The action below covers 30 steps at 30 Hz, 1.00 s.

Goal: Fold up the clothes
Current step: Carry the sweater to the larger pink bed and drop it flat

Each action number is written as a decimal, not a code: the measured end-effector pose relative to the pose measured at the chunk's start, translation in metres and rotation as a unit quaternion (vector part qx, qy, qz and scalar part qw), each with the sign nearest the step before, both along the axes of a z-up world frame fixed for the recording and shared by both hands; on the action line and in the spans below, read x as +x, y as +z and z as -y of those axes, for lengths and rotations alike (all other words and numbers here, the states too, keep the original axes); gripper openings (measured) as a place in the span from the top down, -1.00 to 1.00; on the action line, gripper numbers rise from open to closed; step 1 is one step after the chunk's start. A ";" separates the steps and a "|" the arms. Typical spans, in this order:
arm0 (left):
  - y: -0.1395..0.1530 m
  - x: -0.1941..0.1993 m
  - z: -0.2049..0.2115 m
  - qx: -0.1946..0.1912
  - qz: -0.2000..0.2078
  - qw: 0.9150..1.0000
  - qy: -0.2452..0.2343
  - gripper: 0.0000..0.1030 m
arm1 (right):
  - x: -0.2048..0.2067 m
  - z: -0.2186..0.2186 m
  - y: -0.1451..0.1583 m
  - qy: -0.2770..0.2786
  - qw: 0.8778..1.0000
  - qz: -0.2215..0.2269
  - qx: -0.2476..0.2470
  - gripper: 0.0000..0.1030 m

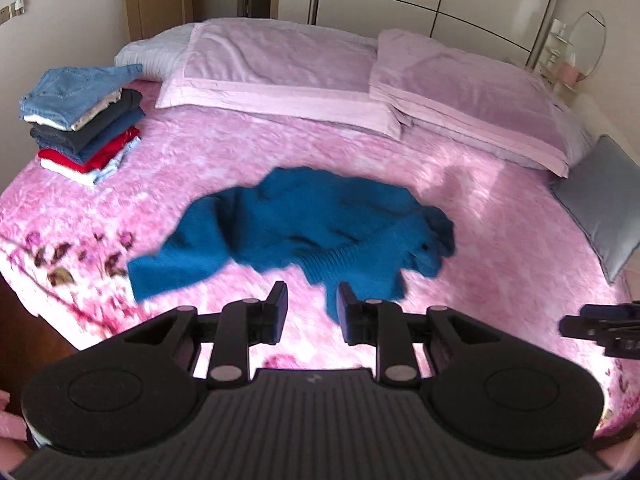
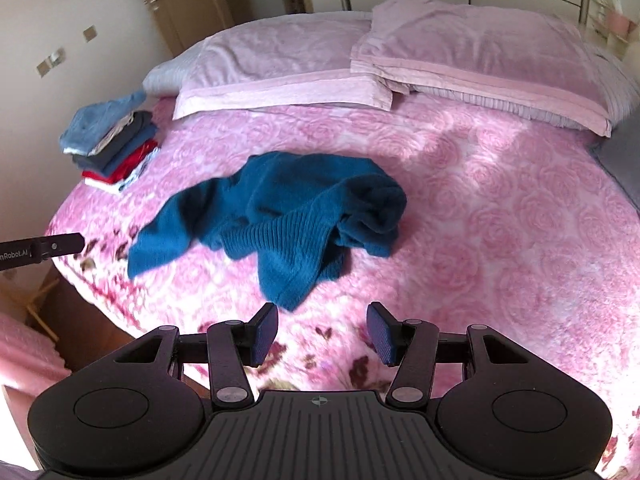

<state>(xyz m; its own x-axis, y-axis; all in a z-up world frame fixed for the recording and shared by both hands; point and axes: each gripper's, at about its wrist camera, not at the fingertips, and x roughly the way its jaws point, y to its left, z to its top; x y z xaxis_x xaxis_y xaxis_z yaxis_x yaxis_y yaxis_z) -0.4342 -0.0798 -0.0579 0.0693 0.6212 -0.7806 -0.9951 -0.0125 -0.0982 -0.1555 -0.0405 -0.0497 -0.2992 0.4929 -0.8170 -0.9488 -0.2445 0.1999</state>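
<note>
- The teal sweater (image 2: pixel 288 216) is seen crumpled on the pink floral bedspread (image 2: pixel 500 240), near the middle of the bed, untouched by either gripper.
- Two pink pillows (image 1: pixel 280 76) are laid across the head of the bed.
- A stack of folded clothes (image 1: pixel 86 120) is set at the bed's left edge.
- The right gripper (image 2: pixel 322 330) is held above the bedspread, jaws wide and empty.
- The left gripper (image 1: pixel 312 312) is held with jaws narrowly parted, nothing between them.
</note>
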 end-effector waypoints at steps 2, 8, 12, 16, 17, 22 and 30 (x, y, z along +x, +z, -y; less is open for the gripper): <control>-0.004 0.011 0.014 -0.013 -0.004 1.000 0.002 0.57 | 0.006 0.010 -0.006 0.007 1.000 0.002 -0.006 -0.03; -0.010 0.038 0.050 -0.046 -0.023 0.999 0.016 0.52 | 0.013 0.050 -0.026 0.024 0.999 0.005 -0.032 -0.03; -0.004 0.054 0.064 -0.044 -0.042 0.998 0.018 0.46 | 0.015 0.067 -0.025 0.032 0.999 0.004 -0.029 -0.03; 0.004 0.066 0.073 -0.031 -0.058 0.998 0.020 0.37 | 0.019 0.072 -0.020 0.033 0.999 0.008 -0.019 -0.03; 0.006 0.068 0.075 -0.027 -0.062 0.998 0.018 0.33 | 0.020 0.073 -0.019 0.033 0.999 0.009 -0.017 -0.03; 0.005 0.071 0.079 -0.026 -0.065 0.997 0.016 0.31 | 0.020 0.075 -0.021 0.039 0.999 0.012 -0.018 -0.03; -0.007 0.053 0.075 -0.037 -0.062 0.997 0.028 0.31 | 0.015 0.065 -0.024 0.041 0.999 0.014 -0.021 -0.03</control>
